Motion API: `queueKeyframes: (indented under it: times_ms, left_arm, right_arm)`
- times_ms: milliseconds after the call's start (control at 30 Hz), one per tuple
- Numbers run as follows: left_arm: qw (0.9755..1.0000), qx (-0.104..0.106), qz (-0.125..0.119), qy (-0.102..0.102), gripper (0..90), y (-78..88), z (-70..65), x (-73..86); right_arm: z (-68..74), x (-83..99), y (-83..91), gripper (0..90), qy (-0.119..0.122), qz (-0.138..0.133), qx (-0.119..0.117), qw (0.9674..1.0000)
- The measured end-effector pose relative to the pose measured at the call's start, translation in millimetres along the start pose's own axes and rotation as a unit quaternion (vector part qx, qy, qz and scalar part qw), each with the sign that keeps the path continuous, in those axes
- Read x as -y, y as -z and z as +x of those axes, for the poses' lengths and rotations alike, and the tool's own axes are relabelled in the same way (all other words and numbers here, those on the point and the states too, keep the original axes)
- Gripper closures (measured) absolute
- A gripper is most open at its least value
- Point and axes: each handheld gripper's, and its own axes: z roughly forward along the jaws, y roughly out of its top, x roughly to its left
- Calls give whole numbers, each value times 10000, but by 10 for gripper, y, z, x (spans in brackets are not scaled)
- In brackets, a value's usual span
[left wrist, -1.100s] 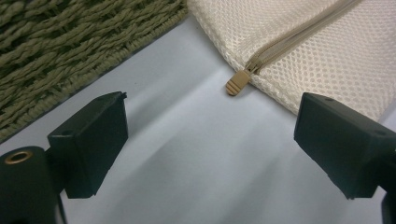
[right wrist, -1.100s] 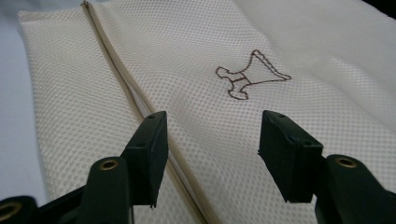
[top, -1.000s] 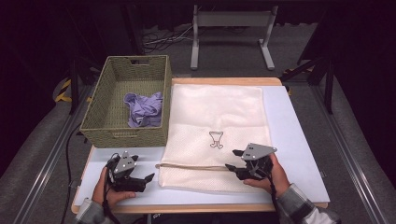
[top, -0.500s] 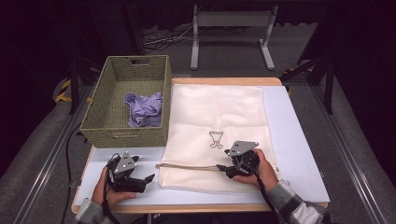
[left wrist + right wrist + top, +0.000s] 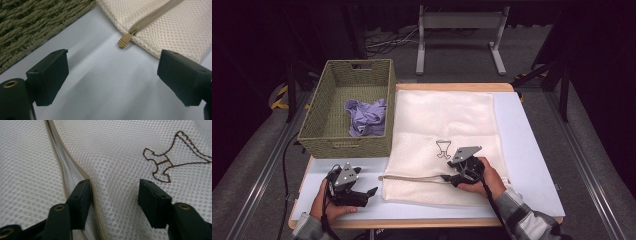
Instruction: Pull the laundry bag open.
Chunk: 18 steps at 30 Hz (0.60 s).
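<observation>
A cream mesh bag [image 5: 442,115] lies flat on the white table [image 5: 522,150], its tan zipper [image 5: 412,178] running along the near edge. My right gripper [image 5: 447,178] rests on the bag at the zipper. In the right gripper view its jaws [image 5: 113,195] have just been closing; the left jaw sits at the parted zipper [image 5: 62,162], and the bag's upper mesh layer lies between them, not pinched. My left gripper [image 5: 369,196] stands open on the bare table. Just ahead of its jaws [image 5: 112,72] lies the zipper pull [image 5: 124,40].
A woven olive basket [image 5: 327,140] stands at the table's left, holding a crumpled purple cloth [image 5: 367,115]. A brown embroidered mark [image 5: 443,148] sits on the bag beside the right gripper. A metal stand [image 5: 459,20] is beyond the table's far edge.
The right gripper has slid left along the bag's near edge onto the zipper, and its jaws stand narrower. The left gripper has not moved.
</observation>
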Motion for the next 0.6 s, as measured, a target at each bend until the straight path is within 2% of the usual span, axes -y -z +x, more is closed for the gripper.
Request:
queueKeyframes:
  times_ms: [33, 67, 133, 167, 267, 367, 400, 500, 600]
  left_arm:
    - [10000, 0, 0, 0, 110, 0, 0, 0]
    - [10000, -19, -3, -4, 111, 3, 8, 0]
    - [10000, -14, 4, 2, 110, 3, 8, 2]
    - [10000, -8, 11, 13, 111, 3, 6, 5]
    - [10000, 40, -4, 16, 111, 0, -2, 5]
    - [9999, 117, -8, 34, 111, -5, -16, 0]
    - [9999, 131, -22, 56, 111, -1, -19, -5]
    - [9997, 200, -93, 107, 111, 6, -25, -17]
    - [9991, 351, -182, 133, 110, -5, -73, -57]
  right_arm:
    - [0, 0, 0, 502, 0, 0, 0, 10000]
    - [-41, -24, 5, 579, -106, 79, -1, 9999]
    - [-52, -33, 7, 600, -145, 113, 7, 9998]
    - [-44, -57, 4, 675, -100, 182, 137, 9997]
    - [-16, -75, -8, 723, 11, 198, 237, 9995]
    - [-8, -86, -19, 839, 119, 184, 378, 9990]
    - [-8, -90, -32, 855, 123, 161, 459, 9987]
    - [-15, -98, -50, 860, 180, 133, 515, 9984]
    - [-20, -111, -74, 864, 200, 83, 616, 9979]
